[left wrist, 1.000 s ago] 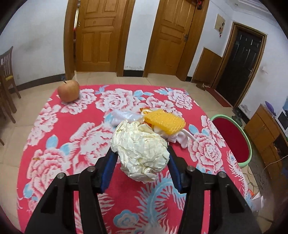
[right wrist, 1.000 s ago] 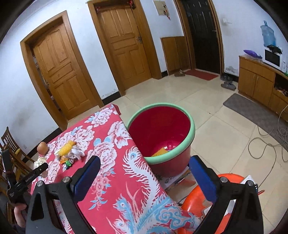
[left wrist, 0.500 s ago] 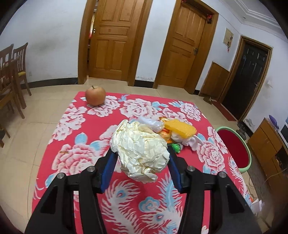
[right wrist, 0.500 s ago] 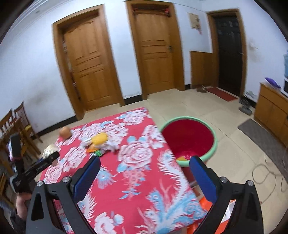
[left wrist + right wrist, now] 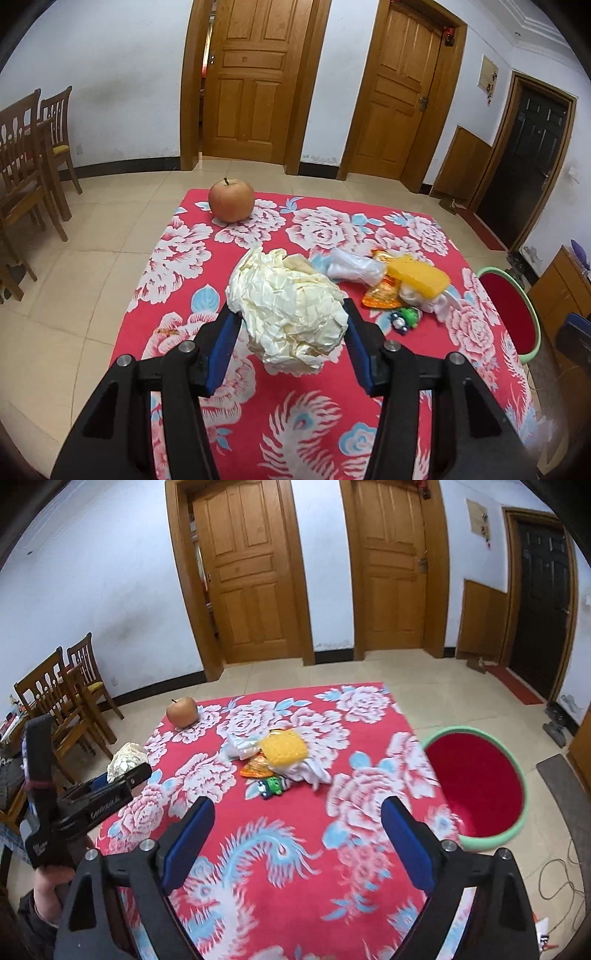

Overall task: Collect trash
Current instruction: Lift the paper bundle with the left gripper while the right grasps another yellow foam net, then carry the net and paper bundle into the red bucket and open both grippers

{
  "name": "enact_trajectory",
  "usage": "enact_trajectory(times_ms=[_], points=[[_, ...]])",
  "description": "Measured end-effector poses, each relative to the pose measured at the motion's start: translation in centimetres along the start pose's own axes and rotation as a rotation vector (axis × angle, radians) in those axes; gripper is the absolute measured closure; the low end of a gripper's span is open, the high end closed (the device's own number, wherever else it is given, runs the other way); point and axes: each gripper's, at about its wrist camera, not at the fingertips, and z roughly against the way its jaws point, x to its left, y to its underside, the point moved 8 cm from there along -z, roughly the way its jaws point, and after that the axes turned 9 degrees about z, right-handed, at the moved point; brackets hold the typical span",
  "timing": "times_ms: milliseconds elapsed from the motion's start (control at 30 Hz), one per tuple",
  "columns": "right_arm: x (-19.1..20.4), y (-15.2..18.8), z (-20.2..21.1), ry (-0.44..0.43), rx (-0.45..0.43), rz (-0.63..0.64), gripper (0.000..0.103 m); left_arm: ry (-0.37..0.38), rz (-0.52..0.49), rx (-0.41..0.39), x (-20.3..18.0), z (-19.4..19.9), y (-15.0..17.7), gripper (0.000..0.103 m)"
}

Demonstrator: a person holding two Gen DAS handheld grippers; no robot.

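My left gripper [image 5: 290, 341] is shut on a crumpled cream paper ball [image 5: 286, 310] and holds it above the near left of the table; the ball also shows in the right wrist view [image 5: 123, 760]. A pile of trash lies mid-table: a yellow sponge [image 5: 283, 751], white plastic wrap [image 5: 351, 267], an orange wrapper [image 5: 255, 770] and a small green and black piece [image 5: 271, 786]. My right gripper [image 5: 297, 843] is open and empty above the table's near edge. A red bin with a green rim [image 5: 476, 782] stands on the floor right of the table.
An apple [image 5: 231, 202] sits at the table's far left corner. The table has a red floral cloth [image 5: 258, 849]. Wooden chairs [image 5: 33, 147] stand at the left. Two wooden doors line the far wall. Cables lie on the floor at the right.
The left gripper has drawn back and up with the paper ball. The right gripper has swung left from the bin toward the table and the trash pile.
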Motion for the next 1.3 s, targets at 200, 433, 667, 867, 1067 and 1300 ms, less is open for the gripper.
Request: enact_trajectory(times_ms=[200,433,667,867,1067,1300], points=[[-0.1,-0.9,-4.9,-0.064,0.05,-0.052,0.021,0.009,0.034,0.033,0.2,-2.2,0.2,0.048],[-1.0,-1.3,-11.4,-0.139,0.098,-0.171,0.032,0.019,0.047,0.042,0.3,-3.1,0.5,0.048],[-2.0,-1.9,-16.1,-0.176,0.133,-0.25,0.044,0.025,0.059,0.055,0.5,-4.1,0.8,0.048],[-1.8,-1.8,-17.6,-0.206,0.149,-0.254,0.059,0.026,0.051,0.073,0.2,-4.8,1.1,0.048],[-1.2,-2.4,-15.9,-0.224,0.084,-0.226,0.084,0.036,0.049,0.081,-0.2,-4.6,1.1,0.048],[-0.7,-3.3,-11.0,-0.269,-0.032,-0.223,0.086,0.052,0.038,0.072,-1.4,-3.1,1.3,0.048]])
